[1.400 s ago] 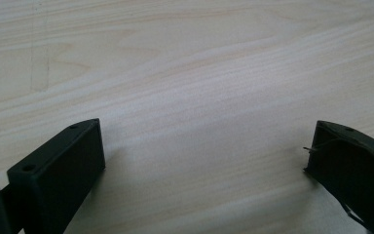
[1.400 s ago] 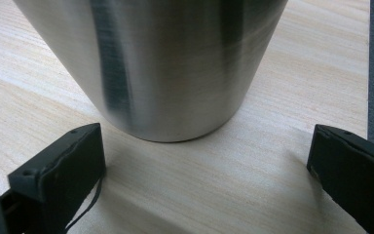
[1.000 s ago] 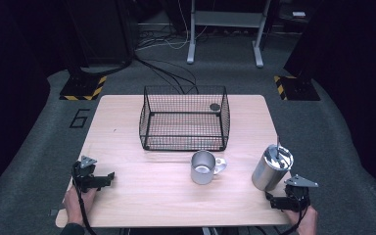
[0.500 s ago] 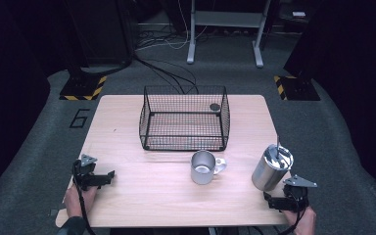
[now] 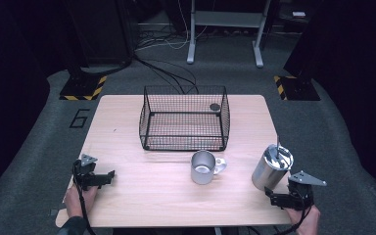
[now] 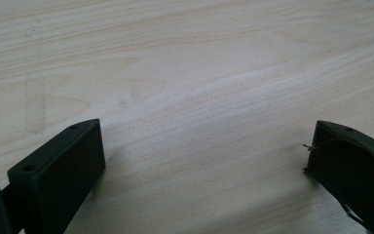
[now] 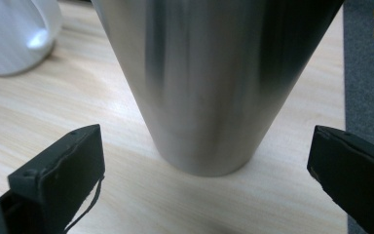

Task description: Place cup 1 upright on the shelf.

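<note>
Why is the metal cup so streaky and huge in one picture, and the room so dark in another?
Right gripper view: the steel cup stands close to the lens, its curved wall mirroring light and dark bands. High view: light falls on the table, while the surroundings stay dim. Left gripper view: even light, with soft shadows under the jaws.

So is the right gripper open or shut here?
Open. In the right gripper view its jaws stand wide apart, either side of the steel tumbler, not touching it. The right gripper sits just behind the tumbler in the high view.

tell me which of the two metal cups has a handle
The shorter mug in the middle of the table, just in front of the wire basket. The taller steel tumbler by the right gripper has none.
</note>
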The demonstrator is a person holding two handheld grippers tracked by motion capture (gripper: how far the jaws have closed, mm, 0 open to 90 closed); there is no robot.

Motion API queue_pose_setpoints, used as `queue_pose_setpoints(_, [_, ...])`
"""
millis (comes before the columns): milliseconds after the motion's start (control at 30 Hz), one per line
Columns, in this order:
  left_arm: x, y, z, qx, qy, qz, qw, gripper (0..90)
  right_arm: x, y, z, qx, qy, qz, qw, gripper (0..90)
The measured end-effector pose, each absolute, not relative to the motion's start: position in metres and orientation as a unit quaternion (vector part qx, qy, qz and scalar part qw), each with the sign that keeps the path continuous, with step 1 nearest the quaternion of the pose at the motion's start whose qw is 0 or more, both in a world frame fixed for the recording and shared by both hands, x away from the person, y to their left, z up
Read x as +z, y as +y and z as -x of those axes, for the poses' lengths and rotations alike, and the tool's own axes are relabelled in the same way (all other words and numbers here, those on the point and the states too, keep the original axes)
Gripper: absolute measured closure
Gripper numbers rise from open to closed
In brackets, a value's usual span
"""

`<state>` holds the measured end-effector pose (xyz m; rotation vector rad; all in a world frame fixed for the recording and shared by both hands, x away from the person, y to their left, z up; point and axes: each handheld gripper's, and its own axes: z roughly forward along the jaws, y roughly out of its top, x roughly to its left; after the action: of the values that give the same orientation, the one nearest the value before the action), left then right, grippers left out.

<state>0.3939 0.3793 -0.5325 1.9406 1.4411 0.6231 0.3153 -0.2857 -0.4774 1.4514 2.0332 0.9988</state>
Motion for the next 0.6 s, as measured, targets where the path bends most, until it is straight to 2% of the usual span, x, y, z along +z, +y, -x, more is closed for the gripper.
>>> queue_pose_setpoints(600, [-0.533, 0.379, -0.394, 0.237, 0.547, -0.737, 0.317, 0.1, -0.426, -0.287, -0.320, 0.401, 0.719, -0.513, 0.242, 0.0])
